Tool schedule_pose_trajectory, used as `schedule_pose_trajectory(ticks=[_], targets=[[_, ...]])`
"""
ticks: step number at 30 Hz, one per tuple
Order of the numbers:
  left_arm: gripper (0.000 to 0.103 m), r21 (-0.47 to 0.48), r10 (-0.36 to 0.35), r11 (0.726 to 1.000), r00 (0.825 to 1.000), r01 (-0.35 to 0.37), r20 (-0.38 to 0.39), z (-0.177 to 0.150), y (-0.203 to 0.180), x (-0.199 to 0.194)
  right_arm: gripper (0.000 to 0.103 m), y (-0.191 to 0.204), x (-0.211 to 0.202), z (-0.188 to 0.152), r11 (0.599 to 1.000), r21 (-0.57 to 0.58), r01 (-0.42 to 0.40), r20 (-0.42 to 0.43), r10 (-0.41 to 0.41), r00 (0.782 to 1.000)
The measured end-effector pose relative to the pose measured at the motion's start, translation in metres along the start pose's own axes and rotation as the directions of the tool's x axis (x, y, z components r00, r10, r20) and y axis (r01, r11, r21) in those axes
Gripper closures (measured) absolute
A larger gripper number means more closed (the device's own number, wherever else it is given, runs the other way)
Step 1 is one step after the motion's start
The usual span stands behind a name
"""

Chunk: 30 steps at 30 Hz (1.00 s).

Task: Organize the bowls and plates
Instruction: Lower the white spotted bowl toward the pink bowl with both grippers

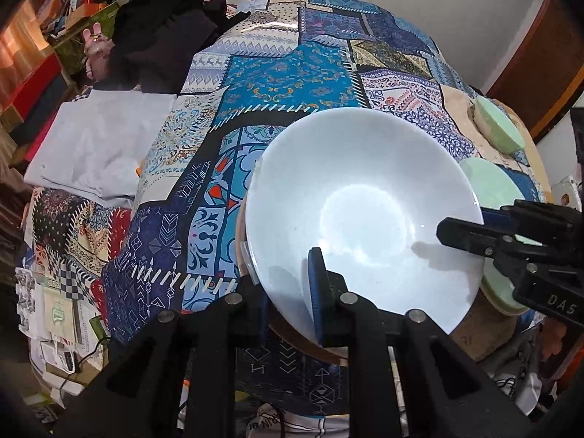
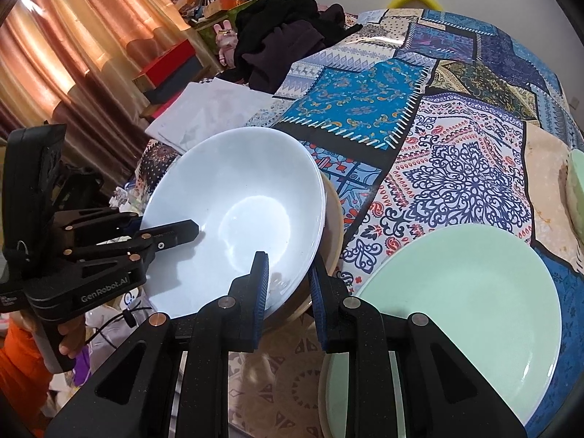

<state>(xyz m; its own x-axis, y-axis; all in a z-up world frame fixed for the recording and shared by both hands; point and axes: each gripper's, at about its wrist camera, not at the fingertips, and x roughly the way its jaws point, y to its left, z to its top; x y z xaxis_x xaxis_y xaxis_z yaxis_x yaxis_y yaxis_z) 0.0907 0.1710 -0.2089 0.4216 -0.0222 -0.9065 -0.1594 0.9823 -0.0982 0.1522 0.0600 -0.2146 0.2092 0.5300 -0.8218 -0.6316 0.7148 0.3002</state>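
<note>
The left tool (image 1: pixel 292 288) is clamped on the near rim of the white bowl (image 1: pixel 365 211): one blue pad (image 1: pixel 318 292) lies inside the bowl, the other finger is hidden under the rim. The right tool (image 2: pixel 288 284) grips the same bowl at its opposite edge, low in the centre of the right wrist view, with one blue pad on the inner face and the other outside the rim. In the left wrist view this right tool enters from the right edge.

The bowl fills the lower middle of both frames, tilted, over a tan, wood-coloured piece (image 2: pixel 334 226) that shows just beyond its rim. Just beside it, at lower right of the right wrist view, a pale green plate (image 2: pixel 456 310) lies flat on the counter's patchwork cloth (image 2: pixel 365 109). Another pale green dish (image 1: pixel 498 127) sits further back at the right. A white folded cloth (image 1: pixel 98 142) and dark clothing (image 1: pixel 160 36) lie at upper left.
</note>
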Motion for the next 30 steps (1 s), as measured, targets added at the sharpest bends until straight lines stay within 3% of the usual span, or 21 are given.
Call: schedule_pose_trajectory(ticks=[12, 17, 27, 30], targets=[[0.081, 0.034, 0.054, 0.998, 0.998, -0.053, -0.021, 0.003, -0.009, 0.005, 0.080, -0.016, -0.029, 0.002, 1.000, 0.021, 0.018, 0.081, -0.019, 0.997], [0.079, -0.007, 0.044, 0.999, 0.997, -0.045, -0.061, 0.008, -0.009, 0.003, 0.080, -0.026, -0.041, -0.001, 0.999, 0.033, 0.034, 0.102, -0.037, 0.994], [0.057, -0.022, 0.059, 0.998, 0.996, -0.060, -0.061, 0.020, -0.018, -0.013, 0.080, -0.068, -0.074, -0.012, 0.992, 0.090, 0.088, 0.154, -0.101, 0.983], [0.056, -0.044, 0.064, 0.997, 0.996, -0.067, -0.066, 0.027, -0.018, -0.017, 0.078, -0.086, -0.087, -0.017, 0.987, 0.118, 0.113, 0.171, -0.133, 0.976]])
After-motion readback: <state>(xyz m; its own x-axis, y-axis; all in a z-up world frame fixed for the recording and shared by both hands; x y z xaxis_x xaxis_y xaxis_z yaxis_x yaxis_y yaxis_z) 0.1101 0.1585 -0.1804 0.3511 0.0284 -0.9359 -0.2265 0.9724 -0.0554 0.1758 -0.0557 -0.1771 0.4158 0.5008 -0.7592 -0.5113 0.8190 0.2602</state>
